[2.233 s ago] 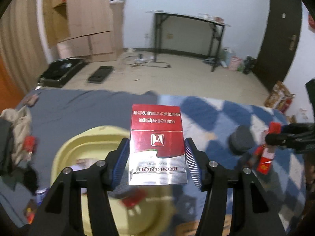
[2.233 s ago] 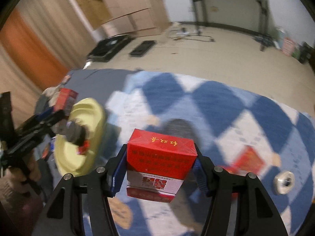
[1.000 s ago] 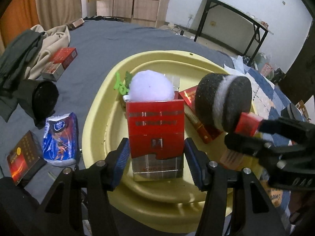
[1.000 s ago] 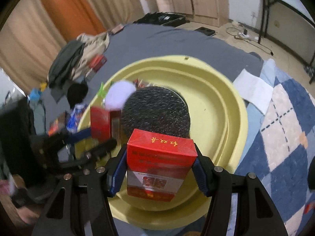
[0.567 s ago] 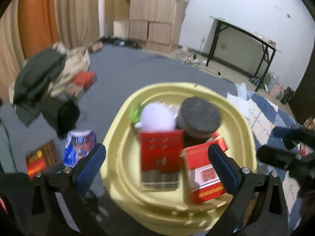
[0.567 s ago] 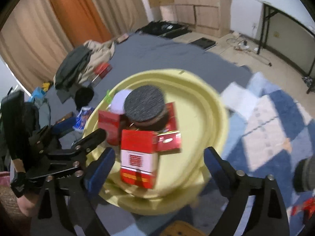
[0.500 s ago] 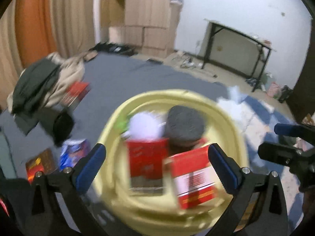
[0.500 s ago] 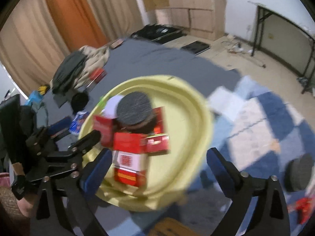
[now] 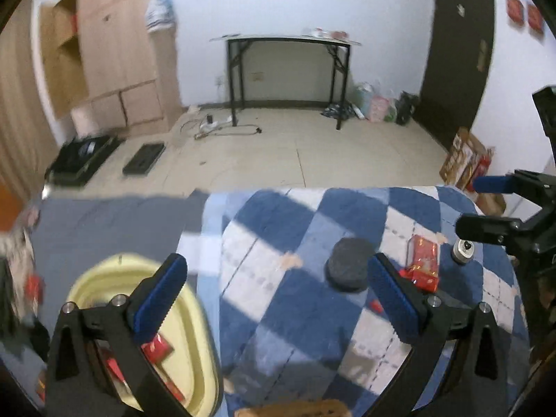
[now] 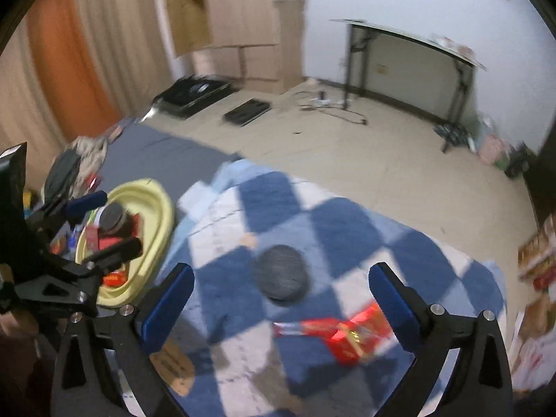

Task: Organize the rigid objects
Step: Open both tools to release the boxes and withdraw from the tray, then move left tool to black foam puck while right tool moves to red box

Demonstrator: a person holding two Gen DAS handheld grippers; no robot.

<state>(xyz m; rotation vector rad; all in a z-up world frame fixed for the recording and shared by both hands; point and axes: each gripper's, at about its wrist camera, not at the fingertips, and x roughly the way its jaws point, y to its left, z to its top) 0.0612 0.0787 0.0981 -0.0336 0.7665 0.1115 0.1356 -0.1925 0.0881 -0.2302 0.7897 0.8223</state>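
Item 1, far left: yellow basin [image 9: 205, 358], seated on the grey sheet [image 9: 104, 222]. Red boxes [image 9: 158, 344] are seen inside it in the left wrist view; in the right wrist view a dark round-topped container [image 10: 113, 220] is also seen among them. These are judged as already sorted.

Item 2: left tool [image 9: 278, 299], both jaws spread wide, nothing between the blue pads [image 9: 158, 293]. It is pointed down at the blue-and-white checked blanket [image 9: 278, 312], past the basin's right rim.

Item 3, centre: dark round lid or puck [image 9: 348, 268], lying flat on the blanket, not yet collected. What it is exactly cannot be told.

Item 4, right of centre: red packets [image 9: 422, 260], lying on the blanket just beside the dark round piece. In the right wrist view they are blurred; a crumpled red wrapper [image 10: 342, 333] and a flat strip are made out, no more.

Item 5: small silver cylindrical piece [image 9: 462, 253], upright on the blanket, near the red packets.

Item 6, far right: right tool [image 10: 279, 299], jaws at full spread and still widening slightly, nothing between them. It is aimed at the dark round piece and the red wrapper.

Status, as judged: part done. Several boxes are held by the basin; at least three pieces are left on the blanket, well apart from the basin. Both tools are empty and free for the next pick.
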